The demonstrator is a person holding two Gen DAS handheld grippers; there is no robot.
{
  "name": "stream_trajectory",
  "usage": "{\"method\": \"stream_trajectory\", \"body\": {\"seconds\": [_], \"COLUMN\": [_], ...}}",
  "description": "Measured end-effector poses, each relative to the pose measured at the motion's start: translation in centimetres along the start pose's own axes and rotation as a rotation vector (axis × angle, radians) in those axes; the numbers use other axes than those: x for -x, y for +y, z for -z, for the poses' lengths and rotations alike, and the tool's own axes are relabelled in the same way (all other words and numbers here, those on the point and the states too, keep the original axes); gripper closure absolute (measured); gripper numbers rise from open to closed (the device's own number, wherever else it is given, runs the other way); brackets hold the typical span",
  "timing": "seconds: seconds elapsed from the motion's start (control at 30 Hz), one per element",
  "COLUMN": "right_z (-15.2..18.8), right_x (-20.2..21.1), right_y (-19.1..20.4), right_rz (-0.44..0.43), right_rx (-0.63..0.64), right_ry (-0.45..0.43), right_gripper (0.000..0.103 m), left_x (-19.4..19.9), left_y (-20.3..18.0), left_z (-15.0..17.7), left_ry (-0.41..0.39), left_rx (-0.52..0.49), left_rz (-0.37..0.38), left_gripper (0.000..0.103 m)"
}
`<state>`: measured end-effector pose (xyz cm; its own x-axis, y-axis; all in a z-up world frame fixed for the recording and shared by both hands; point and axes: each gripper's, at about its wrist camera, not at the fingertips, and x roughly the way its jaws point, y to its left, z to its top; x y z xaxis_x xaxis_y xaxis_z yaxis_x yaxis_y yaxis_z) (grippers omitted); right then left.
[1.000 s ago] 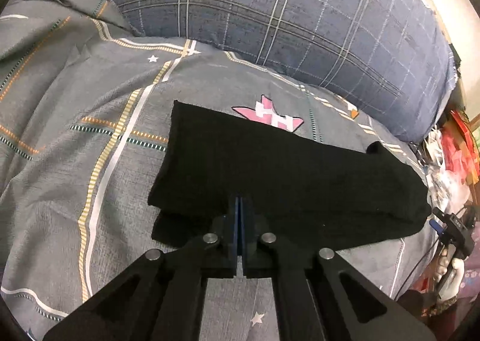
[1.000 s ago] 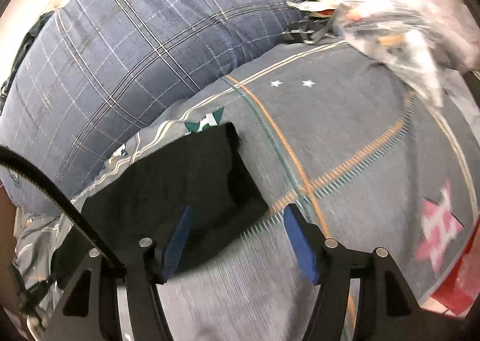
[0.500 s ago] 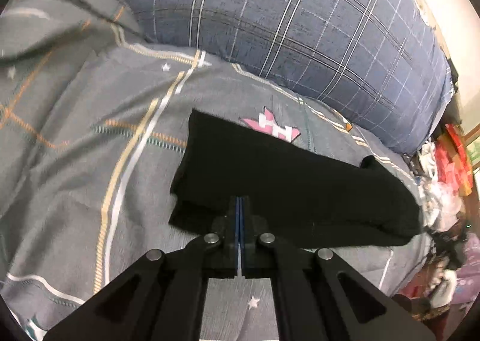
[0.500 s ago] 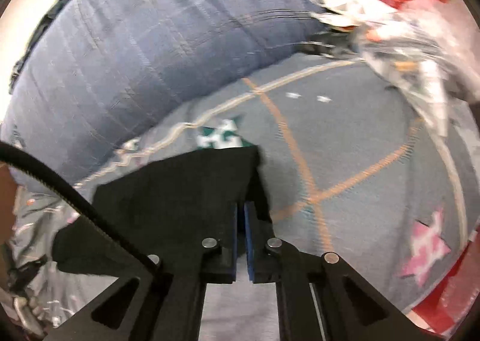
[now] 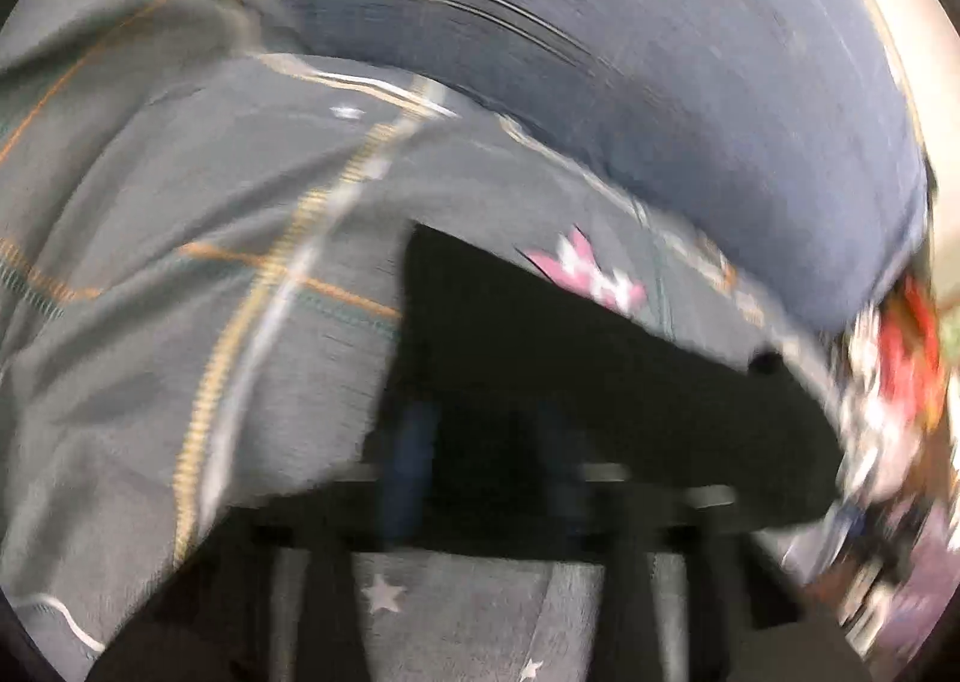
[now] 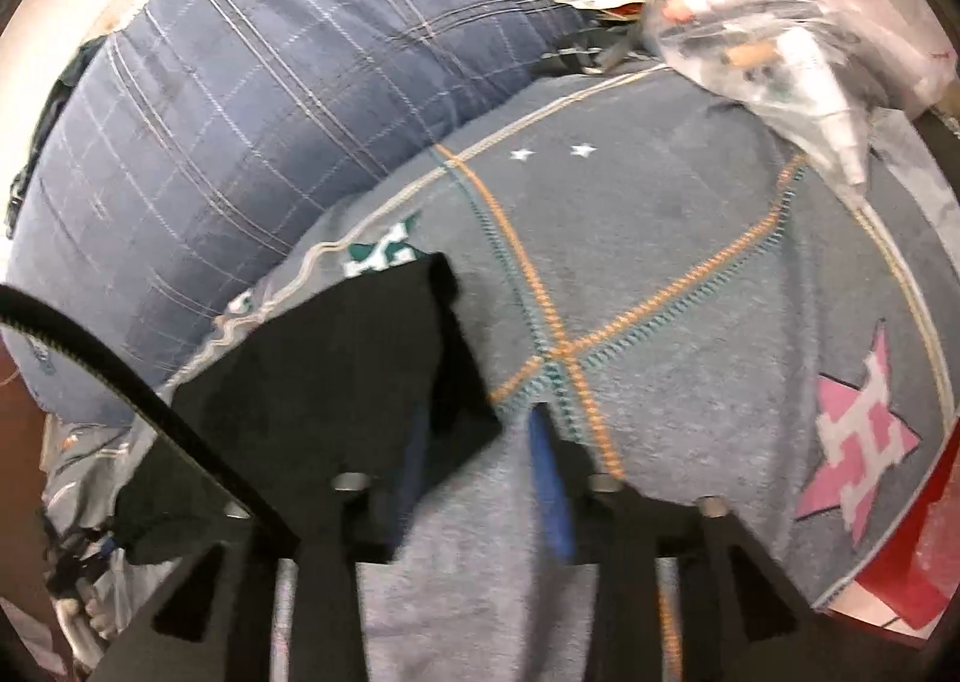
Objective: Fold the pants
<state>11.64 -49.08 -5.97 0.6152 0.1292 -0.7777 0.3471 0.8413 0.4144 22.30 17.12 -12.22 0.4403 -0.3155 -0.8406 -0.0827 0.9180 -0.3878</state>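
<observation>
Black pants [image 5: 570,382] folded into a flat band, lying left to right on grey quilted bedspread [image 6: 690,262], just near of blue plaid bolster [image 6: 240,111].

Left gripper [image 5: 483,430]: heavy blur, but read as spread, tips over near edge of cloth, pinching nothing.

Right gripper [image 6: 480,442]: jaws just been opening, now apart; right-hand corner of pants reaches partway into the gap, not pressed.

Judged light, limp, matte knit; unlikely to slip or tear, likely to sag and unfold if lifted by one layer. Best taken at both near corners, through all layers.
</observation>
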Motion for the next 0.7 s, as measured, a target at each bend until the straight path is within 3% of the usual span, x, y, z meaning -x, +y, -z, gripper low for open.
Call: {"method": "stream_trajectory", "body": {"seconds": [0.1,0.43,0.47,0.5,0.57,0.7], "right_z": [-0.4,-0.2,-0.2,0.0,-0.1,-1.3], "right_x": [-0.6,-2.7,-2.8,-3.0,-2.9,0.1], "right_y": [0.7,3.9,4.4,4.9,5.8,6.8], "right_rz": [-0.025,0.032,0.050,0.078,0.103,0.027], "right_rx": [-0.020,0.067,0.095,0.129,0.168,0.174], "right_ry": [0.002,0.018,0.028,0.043,0.062,0.026], "right_gripper": [0.051,0.049,0.064,0.101,0.100,0.100], "left_x": [0.4,1.3,1.3,1.5,2.5,5.4], "left_y": [-1.4,-2.1,-2.2,-2.3,-2.8,-3.5], "left_z": [0.3,-0.3,-0.3,-0.4,-0.6,-0.9], "left_ry": [-0.007,0.013,0.024,0.032,0.024,-0.012], "left_rx": [-0.065,-0.071,-0.070,-0.064,-0.056,-0.052], "left_rz": [-0.039,-0.067,-0.053,-0.035,-0.004,0.040], "left_gripper": [0.100,0.100,0.100,0.100,0.101,0.101]}}
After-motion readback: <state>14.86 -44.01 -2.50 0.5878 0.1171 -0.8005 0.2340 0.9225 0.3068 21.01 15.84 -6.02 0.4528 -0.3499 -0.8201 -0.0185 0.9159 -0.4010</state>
